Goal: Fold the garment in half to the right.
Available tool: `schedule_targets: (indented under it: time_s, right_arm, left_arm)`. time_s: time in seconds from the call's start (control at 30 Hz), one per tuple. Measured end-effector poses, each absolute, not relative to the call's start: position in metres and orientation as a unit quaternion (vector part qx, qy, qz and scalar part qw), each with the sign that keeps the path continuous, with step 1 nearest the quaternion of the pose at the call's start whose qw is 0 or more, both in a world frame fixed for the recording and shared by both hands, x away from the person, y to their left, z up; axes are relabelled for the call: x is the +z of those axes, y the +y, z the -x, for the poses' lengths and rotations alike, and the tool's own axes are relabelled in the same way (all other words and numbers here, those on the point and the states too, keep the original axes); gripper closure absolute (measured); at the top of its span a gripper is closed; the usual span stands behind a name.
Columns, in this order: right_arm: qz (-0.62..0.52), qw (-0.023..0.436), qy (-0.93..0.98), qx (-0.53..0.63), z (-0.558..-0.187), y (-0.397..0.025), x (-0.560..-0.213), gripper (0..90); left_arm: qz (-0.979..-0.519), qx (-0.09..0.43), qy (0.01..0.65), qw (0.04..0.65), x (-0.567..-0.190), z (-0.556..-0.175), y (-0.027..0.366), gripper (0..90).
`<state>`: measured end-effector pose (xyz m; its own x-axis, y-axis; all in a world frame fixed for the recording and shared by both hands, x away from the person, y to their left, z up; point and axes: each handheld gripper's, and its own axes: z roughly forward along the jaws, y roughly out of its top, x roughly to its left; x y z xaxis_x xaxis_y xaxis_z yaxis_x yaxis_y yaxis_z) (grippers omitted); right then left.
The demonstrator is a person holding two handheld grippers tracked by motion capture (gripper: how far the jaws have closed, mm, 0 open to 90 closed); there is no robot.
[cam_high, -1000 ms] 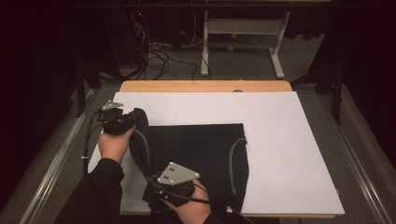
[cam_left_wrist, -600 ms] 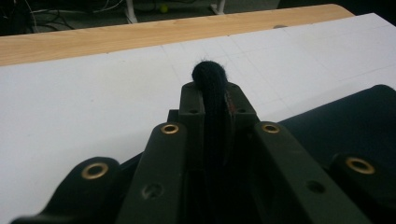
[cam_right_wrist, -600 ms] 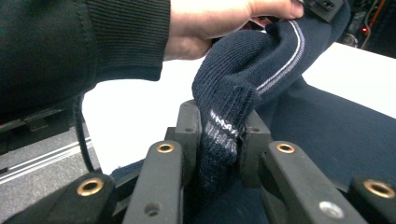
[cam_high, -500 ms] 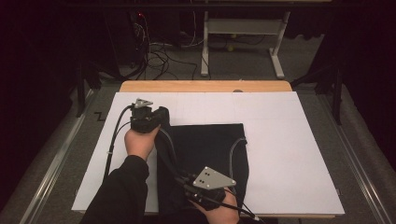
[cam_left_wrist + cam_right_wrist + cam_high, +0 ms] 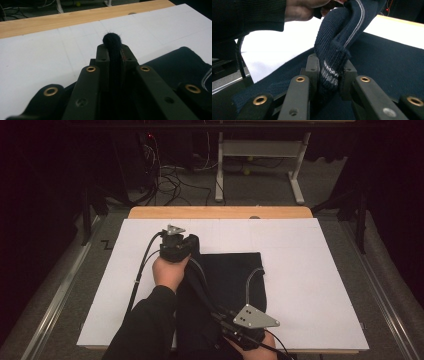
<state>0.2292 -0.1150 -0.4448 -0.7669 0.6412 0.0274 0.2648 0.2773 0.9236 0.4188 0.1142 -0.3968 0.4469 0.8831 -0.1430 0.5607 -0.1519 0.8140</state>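
At 6 o'clock our right gripper (image 5: 329, 75) pinches the dark navy knitted garment (image 5: 230, 285), its pale stripe visible in its own view. At 11 o'clock, left gripper (image 5: 114, 53) clamps a fold. Beyond: white table (image 5: 310, 270), cables (image 5: 170, 175).

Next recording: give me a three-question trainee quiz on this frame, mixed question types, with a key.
1. True or false: the left claw is shut on a fold of the dark knitted garment.
2. Multiple choice: the part of the garment pinched in the right claw carries
A. a button
B. pale stripes
C. a zip
3. Short answer: what does the garment lie on?

Key:
1. True. In the left gripper view, dark fabric is squeezed between the jaws and bulges past their tips.
2. B. The right gripper view shows pale stripes on the knit between the jaws.
3. The white board covering the wooden table.
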Motion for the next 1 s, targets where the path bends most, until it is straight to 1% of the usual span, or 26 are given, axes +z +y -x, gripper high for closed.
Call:
schedule_targets:
  time_s: [0.4, 0.6, 1.0]
  right_arm:
    - [-0.309, 0.186, 0.775, 0.519, -0.22, -0.141, -0.445, 74.7]
    - [-0.319, 0.19, 0.773, 0.514, -0.216, -0.158, -0.445, 74.5]
    - [-0.351, 0.185, 0.782, 0.481, -0.209, -0.184, -0.456, 73.2]
  left_arm:
    - [-0.754, 0.171, 0.471, 0.426, -0.398, -0.426, 0.071, 76.7]
    - [-0.764, 0.165, 0.462, 0.42, -0.398, -0.427, 0.056, 76.4]
    - [-0.783, 0.144, 0.456, 0.398, -0.413, -0.434, 0.019, 75.5]
